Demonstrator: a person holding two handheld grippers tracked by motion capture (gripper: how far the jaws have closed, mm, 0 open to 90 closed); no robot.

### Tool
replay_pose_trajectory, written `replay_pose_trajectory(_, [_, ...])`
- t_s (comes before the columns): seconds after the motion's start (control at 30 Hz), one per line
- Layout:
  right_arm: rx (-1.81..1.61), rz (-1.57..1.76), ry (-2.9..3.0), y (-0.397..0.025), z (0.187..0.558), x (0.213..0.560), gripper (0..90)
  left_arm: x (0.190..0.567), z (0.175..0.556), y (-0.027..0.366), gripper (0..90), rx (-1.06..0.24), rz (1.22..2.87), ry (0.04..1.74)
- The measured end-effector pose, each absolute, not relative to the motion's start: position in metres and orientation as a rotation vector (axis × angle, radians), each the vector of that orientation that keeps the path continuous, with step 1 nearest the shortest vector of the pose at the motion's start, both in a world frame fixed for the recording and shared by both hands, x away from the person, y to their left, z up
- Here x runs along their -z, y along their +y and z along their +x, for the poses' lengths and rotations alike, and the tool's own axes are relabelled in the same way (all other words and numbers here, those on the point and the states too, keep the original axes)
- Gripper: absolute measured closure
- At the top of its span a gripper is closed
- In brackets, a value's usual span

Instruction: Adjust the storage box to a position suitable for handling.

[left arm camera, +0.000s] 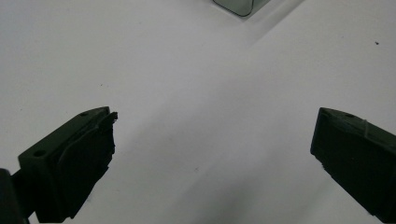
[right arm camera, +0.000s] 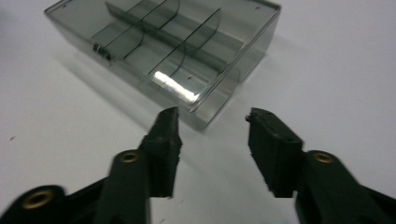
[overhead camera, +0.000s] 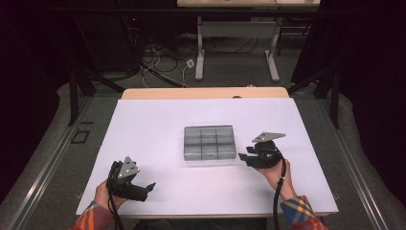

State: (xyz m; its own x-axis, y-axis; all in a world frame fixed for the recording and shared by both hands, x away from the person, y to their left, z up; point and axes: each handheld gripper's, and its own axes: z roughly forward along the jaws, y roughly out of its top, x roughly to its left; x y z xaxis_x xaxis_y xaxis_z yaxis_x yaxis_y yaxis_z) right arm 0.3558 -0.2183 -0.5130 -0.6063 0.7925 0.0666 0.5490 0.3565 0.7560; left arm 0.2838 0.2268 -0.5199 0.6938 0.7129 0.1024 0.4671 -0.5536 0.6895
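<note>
A smoky clear plastic box [overhead camera: 209, 142] with several inner compartments and a shut lid lies at the middle of the white table [overhead camera: 158, 124]. My right gripper [overhead camera: 245, 158] is open just to the right of the box, its jaws pointing at the box's near right corner [right arm camera: 205, 114] without touching it. Nothing sits between those jaws [right arm camera: 212, 119]. My left gripper [overhead camera: 150, 186] rests open near the table's front left, well apart from the box. Its jaws spread wide over bare tabletop [left arm camera: 212, 116], and a corner of the box [left arm camera: 240, 5] peeks in at the top.
The white table surface ends in a wooden strip [overhead camera: 206, 92] at the far edge. Beyond it stand a desk frame [overhead camera: 237, 45] and loose cables [overhead camera: 160, 67] on the floor. Dark curtains flank both sides.
</note>
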Motion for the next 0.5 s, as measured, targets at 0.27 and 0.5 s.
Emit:
replay_pose_trajectory(0.27, [-1.049, 1.279, 2.29, -0.21, 0.38, 0.519, 90.0, 0.519, 0.284, 0.228, 0.0, -0.485, 2.261, 0.901])
replay_pose_trajectory(0.5, [-0.953, 1.313, 2.3, -0.2, 0.395, 0.528, 90.0, 0.52, 0.284, 0.228, 0.0, -0.487, 2.26, 0.904])
